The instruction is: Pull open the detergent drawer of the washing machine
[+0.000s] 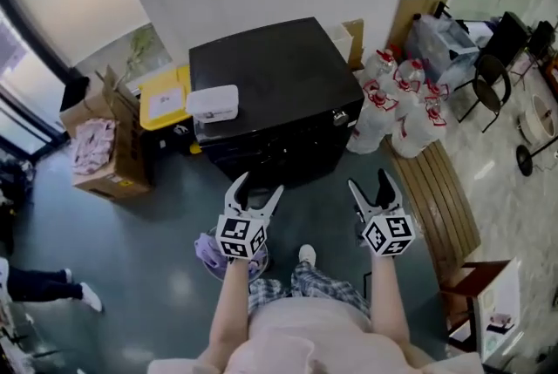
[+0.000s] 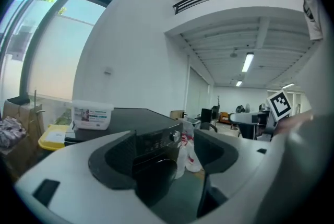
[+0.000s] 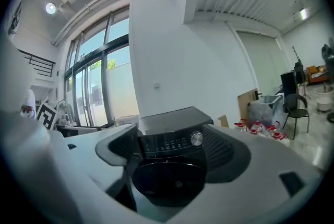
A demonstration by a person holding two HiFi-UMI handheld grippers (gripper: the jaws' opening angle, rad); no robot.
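A black front-loading washing machine (image 1: 270,89) stands against the white wall, with a white plastic tub (image 1: 214,102) on its lid. In the right gripper view its control panel (image 3: 167,142) with a silver knob (image 3: 196,138) sits above the round dark door (image 3: 167,181). The panel's left end is partly hidden by a jaw, and no drawer outline is clear. My left gripper (image 1: 259,185) and right gripper (image 1: 369,180) hover side by side a short way in front of the machine. Both are open, hold nothing and touch nothing. In the left gripper view the washing machine (image 2: 151,139) appears between the jaws.
Cardboard boxes (image 1: 105,146) and a yellow bin (image 1: 166,98) stand left of the machine. Packs of water bottles (image 1: 397,106) and a wooden bench (image 1: 440,198) are on the right. A purple bundle (image 1: 209,250) lies by my feet. Someone's leg (image 1: 44,285) shows far left.
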